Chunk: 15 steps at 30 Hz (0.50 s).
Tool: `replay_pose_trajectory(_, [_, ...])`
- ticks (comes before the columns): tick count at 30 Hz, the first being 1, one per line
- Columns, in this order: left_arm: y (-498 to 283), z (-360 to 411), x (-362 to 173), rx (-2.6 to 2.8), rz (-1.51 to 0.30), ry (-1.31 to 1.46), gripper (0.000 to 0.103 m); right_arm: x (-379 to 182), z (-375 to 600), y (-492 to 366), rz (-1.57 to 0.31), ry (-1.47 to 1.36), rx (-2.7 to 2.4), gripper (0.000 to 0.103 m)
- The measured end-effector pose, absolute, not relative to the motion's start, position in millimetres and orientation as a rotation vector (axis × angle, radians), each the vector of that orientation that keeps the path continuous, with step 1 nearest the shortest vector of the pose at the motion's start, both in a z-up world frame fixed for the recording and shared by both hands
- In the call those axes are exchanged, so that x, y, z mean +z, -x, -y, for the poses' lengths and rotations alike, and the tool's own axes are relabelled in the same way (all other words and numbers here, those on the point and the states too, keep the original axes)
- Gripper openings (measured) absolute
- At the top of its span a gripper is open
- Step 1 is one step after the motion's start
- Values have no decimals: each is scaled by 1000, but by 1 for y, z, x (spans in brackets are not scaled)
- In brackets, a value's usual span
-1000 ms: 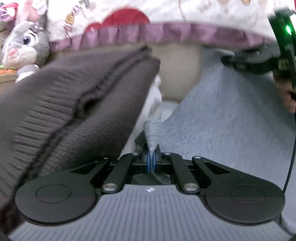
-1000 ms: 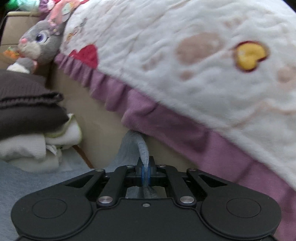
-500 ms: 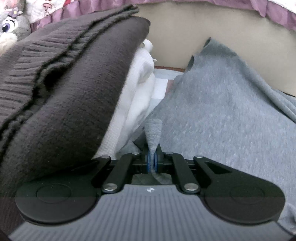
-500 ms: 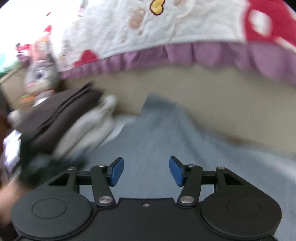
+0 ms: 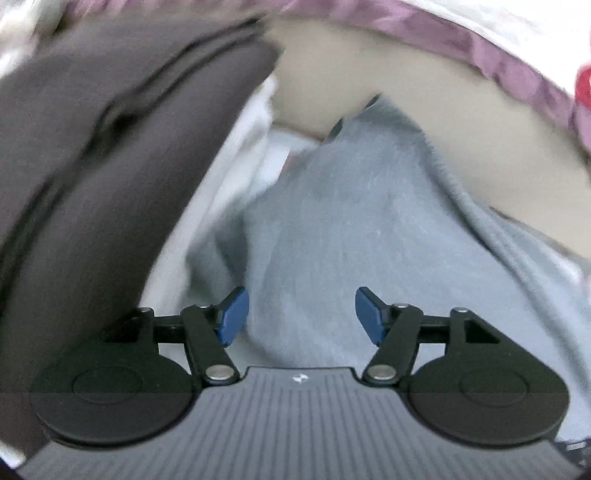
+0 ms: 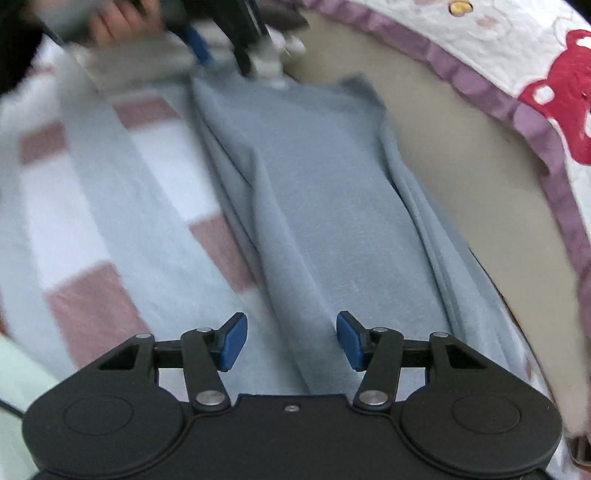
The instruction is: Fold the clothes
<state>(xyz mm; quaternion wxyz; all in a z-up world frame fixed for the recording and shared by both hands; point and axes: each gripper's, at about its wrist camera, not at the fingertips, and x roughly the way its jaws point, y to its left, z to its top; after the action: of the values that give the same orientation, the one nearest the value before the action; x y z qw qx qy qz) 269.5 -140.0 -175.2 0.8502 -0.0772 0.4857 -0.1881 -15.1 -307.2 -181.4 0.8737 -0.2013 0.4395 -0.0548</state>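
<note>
A grey garment (image 5: 351, 221) lies under my left gripper (image 5: 301, 314), whose jaws are opening; the cloth sits below the blue pads, not pinched. In the right wrist view the same grey garment (image 6: 325, 203) stretches away as a long folded strip on a checked blanket (image 6: 92, 203). My right gripper (image 6: 291, 339) hovers open over its near end with nothing between the pads. At the strip's far end a hand (image 6: 118, 18) holds the blurred left gripper (image 6: 225, 62).
A stack of folded clothes, a dark brown sweater (image 5: 110, 147) over a white garment (image 5: 236, 155), stands left of the grey one. A beige upright surface (image 6: 461, 155) borders the right side, with a white quilt's purple frill (image 6: 480, 85) hanging over it.
Both grippers let go of the grey garment's corners and now stand open. The right one swung back along the strip to its near end; the left stayed close to the stack.
</note>
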Motion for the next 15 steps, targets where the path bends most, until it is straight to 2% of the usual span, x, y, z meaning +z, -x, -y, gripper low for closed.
replay_pose_trajectory(6, [-257,105,-203,-460,-1148,452,64,-175,328,8,-867,219,-149,54])
replay_pose_trajectory(9, [-267,109,-211,-458,-1141,493,65,-171,338,7,-873,144,-127,19])
replay_pose_trajectory(12, [-273,119,-216,-449,-1097,449,67,-175,344,11,-865,115,-134,5])
replay_pose_trajectory(13, [-274,122,-219,-446,-1085,438,64,-174,344,14,-848,110,-138,4])
replay_pose_trajectory(14, [-274,124,-221,-436,-1071,427,52,-168,342,20,-811,122,-148,4])
replay_pose_trajectory(15, [-273,125,-221,-438,-1052,410,33,-160,339,26,-765,161,-163,4])
